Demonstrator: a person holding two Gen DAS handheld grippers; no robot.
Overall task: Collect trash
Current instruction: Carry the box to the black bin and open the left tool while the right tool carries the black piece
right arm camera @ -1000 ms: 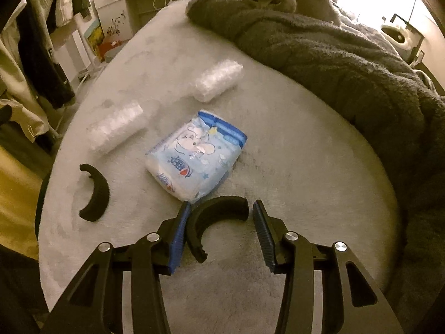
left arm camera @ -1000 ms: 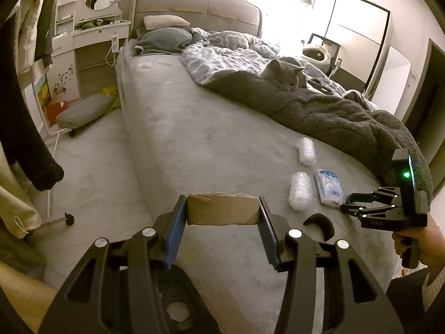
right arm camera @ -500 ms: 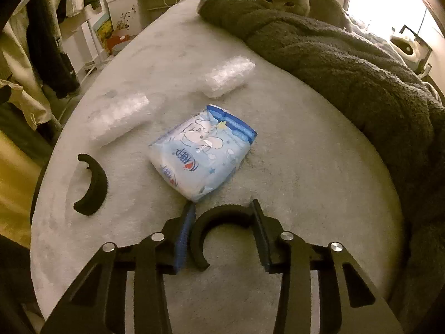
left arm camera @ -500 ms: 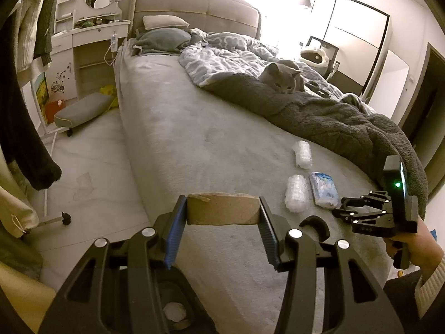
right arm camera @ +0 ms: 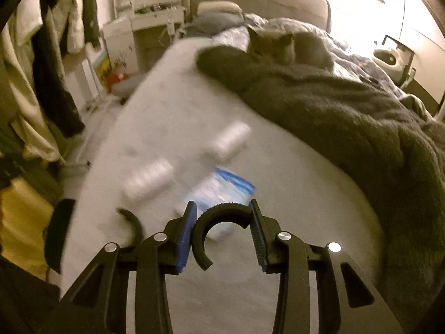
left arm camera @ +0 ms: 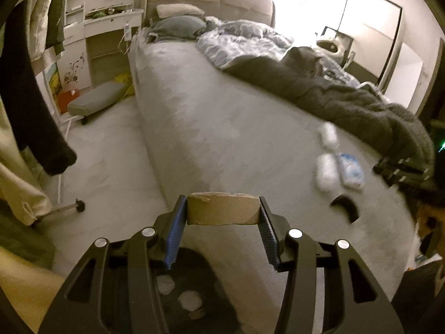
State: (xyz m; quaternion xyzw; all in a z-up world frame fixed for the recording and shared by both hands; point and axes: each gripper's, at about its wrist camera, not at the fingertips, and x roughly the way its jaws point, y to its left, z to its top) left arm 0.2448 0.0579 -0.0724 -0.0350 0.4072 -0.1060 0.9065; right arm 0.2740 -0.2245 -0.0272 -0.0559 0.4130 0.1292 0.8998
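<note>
My left hand-held gripper [left arm camera: 222, 220] is clamped on a brown cardboard piece [left arm camera: 222, 208], bottom centre of the left wrist view, held over the bed [left arm camera: 217, 128] edge w/ the floor [left arm camera: 111, 183] to the left of frame. My right hand-held gripper [right arm camera: 222, 233] is clamped on a black C-shaped plastic piece [right arm camera: 211, 222], bottom centre of the right wrist view, open side of the C facing down-right.

Rest of the trash lies on the bed, blurry in both views: blue-and-white packet [right arm camera: 222, 194] just beyond the right fingers, two clear crinkly wrappers [right arm camera: 148, 178] [right arm camera: 230, 139] left and above it, and a second black curved piece [right arm camera: 133, 220] at lower left, near the bed edge. In the left wrist view same group sits at right-centre: packet [left arm camera: 350, 169], wrappers [left arm camera: 325, 172] [left arm camera: 329, 137], curved piece [left arm camera: 345, 206] below them.

Grey cat [right arm camera: 278, 47] lies on the dark blanket [right arm camera: 347, 117], upper centre. Clothes [right arm camera: 55, 55] hang at left.
</note>
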